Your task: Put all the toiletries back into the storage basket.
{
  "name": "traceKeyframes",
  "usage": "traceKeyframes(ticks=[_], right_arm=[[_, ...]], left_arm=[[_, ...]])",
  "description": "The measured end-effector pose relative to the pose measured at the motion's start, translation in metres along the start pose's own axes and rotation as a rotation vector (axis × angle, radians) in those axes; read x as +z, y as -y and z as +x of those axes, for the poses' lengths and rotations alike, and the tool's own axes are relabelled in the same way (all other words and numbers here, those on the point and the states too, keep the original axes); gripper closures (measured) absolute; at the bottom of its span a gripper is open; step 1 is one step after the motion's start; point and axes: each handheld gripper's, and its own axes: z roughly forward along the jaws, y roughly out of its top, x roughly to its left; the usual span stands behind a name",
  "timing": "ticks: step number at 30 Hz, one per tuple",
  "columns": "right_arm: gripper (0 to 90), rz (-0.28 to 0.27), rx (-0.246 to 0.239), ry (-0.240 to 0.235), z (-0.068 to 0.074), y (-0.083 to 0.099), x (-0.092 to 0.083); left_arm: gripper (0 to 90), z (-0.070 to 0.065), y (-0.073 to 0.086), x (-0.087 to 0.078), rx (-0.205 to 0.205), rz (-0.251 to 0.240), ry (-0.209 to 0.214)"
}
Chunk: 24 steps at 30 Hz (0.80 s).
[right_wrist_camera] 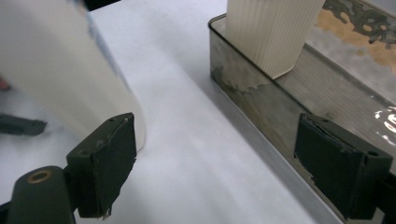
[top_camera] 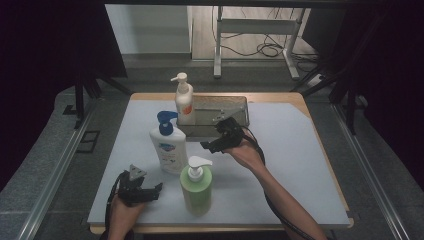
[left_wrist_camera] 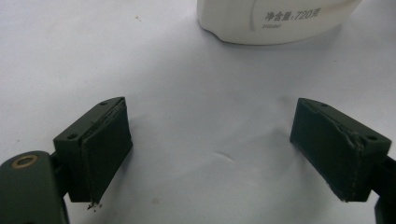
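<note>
The right gripper (top_camera: 212,142) is held with its jaws wide apart and empty, just in front of the metal tray (top_camera: 243,107), in whose left end the cream pump bottle (top_camera: 184,100) stands upright. From this, the bottle is judged set down; a level retreat is advised so the ribbed base (right_wrist_camera: 273,32) is not clipped. The blue-capped white bottle (top_camera: 168,145) stands just beside the left jaw. The left gripper (top_camera: 150,192) is kept open, empty, near the green pump bottle (top_camera: 196,187).

You're working in a lab-style recording booth, not a home: dark curtains (top_camera: 45,45) close off both sides, a bare metal frame (top_camera: 255,30) with loose cables (top_camera: 267,49) stands behind, and your desk (top_camera: 300,165) sits on grey carpet (top_camera: 50,165).
</note>
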Motion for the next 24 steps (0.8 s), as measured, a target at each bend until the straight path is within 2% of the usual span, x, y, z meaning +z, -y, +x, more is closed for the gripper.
traceKeyframes(ticks=[11, 19, 24], right_arm=[[7.3, -0.021, -0.060, -0.055, 0.012, 0.019, -0.022], [6.0, -0.037, -0.056, -0.076, 0.011, 0.039, -0.036], [3.6, -0.054, -0.059, -0.117, 0.016, 0.050, -0.042]], left_arm=[[11.8, 0.000, 0.000, 0.000, 0.000, 0.001, -0.001], [11.8, 0.000, 0.000, 0.000, 0.003, 0.001, 0.000], [11.9, 0.000, 0.000, 0.000, 0.006, 0.003, -0.001]])
